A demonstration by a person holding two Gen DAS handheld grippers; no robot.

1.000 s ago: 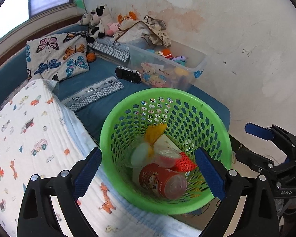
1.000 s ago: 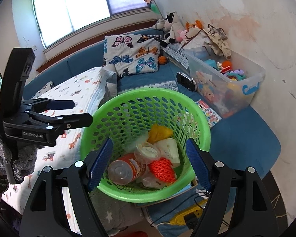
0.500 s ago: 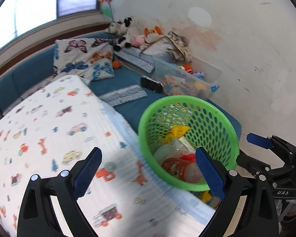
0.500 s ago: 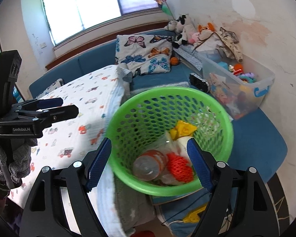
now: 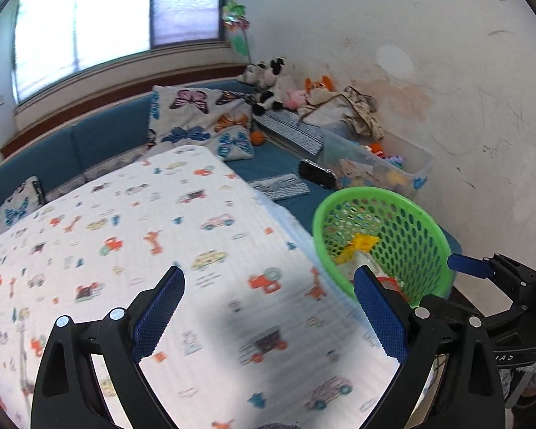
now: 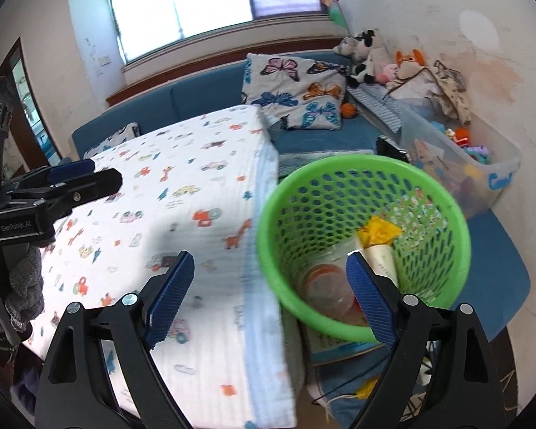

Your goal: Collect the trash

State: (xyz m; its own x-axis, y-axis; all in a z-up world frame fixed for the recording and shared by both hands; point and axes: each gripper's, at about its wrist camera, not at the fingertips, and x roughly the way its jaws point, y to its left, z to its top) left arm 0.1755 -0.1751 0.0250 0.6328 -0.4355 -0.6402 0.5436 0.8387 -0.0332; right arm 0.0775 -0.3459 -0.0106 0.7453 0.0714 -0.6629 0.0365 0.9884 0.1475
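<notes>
Holding trash (image 6: 377,246), green basket (image 6: 443,211); toys in clear bin (image 6: 496,164).

left tool (image 5: 268,307) – off the green basket (image 5: 382,243), now over the patterned blanket (image 5: 160,232) | right tool (image 6: 268,289) – jaws opening, empty, basket now at its right finger

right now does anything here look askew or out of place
Nothing spilled. The green basket stands upright beside the bed with the trash inside it. The wall behind the toy bin is stained and patched.
</notes>
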